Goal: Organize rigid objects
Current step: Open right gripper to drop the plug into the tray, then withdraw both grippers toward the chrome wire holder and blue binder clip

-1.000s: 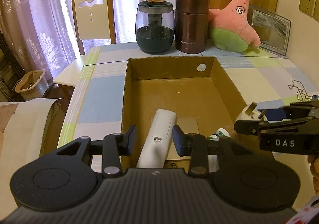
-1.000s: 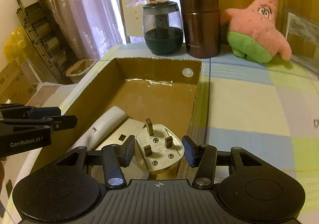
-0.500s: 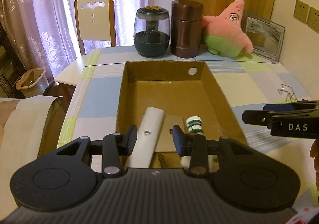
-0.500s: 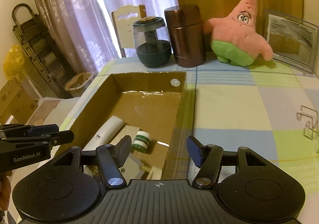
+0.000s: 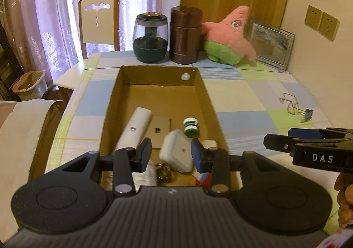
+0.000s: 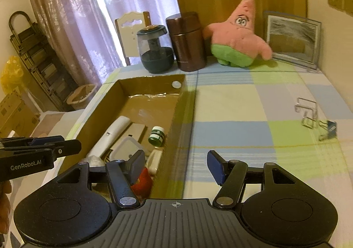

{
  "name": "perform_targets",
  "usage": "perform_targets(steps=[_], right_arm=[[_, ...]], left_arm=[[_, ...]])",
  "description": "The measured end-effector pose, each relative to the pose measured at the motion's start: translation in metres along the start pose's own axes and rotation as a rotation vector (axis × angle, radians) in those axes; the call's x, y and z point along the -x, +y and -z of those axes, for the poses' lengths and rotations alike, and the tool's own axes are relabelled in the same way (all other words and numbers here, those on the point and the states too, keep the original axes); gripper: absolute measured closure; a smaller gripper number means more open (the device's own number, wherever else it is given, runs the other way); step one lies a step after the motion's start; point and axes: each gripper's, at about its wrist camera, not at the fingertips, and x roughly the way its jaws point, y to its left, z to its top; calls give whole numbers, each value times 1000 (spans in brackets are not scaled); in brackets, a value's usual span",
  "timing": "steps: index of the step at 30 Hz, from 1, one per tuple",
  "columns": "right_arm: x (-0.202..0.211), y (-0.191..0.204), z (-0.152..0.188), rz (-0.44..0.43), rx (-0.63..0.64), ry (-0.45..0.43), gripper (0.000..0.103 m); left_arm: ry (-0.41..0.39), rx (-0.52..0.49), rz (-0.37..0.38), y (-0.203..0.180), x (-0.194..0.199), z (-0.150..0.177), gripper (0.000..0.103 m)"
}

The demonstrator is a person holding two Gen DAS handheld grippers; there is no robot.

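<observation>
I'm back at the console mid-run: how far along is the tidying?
Done: the white remote, green-capped bottle and white square plug lie in the brown cardboard box. In hand: nothing; the left gripper and right gripper are empty. Left: the wire rack and blue binder clip on the checked tablecloth.

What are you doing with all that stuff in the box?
A person holds a gripper in each hand and is tidying hard things into the brown cardboard box. A white remote control, a white square plug and a small green-and-white bottle already lie inside. Both the left gripper and the right gripper hold nothing. Metal clips lie out on the checked tablecloth.
</observation>
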Motion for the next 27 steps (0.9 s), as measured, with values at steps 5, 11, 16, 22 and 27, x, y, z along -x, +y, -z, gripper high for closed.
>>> perform_targets(steps=[5,11,16,22,27], right_arm=[[21,-13,10,27,-19,-7,43],[45,-36,21,65,-55,-22,43],[64,-60,31,113,-78,-35,42],[85,-94,41,183,-96,-48,38],[101,-126,45,230,-130,-66,35]], left_arm=[[1,10,13,-18,10,8,62],[7,6,46,-43,14,16,52],[-3,10,92,-65,16,19,35],[-11,-13,131,-95,14,18,21],[-24,-35,168,-119,11,15,11]])
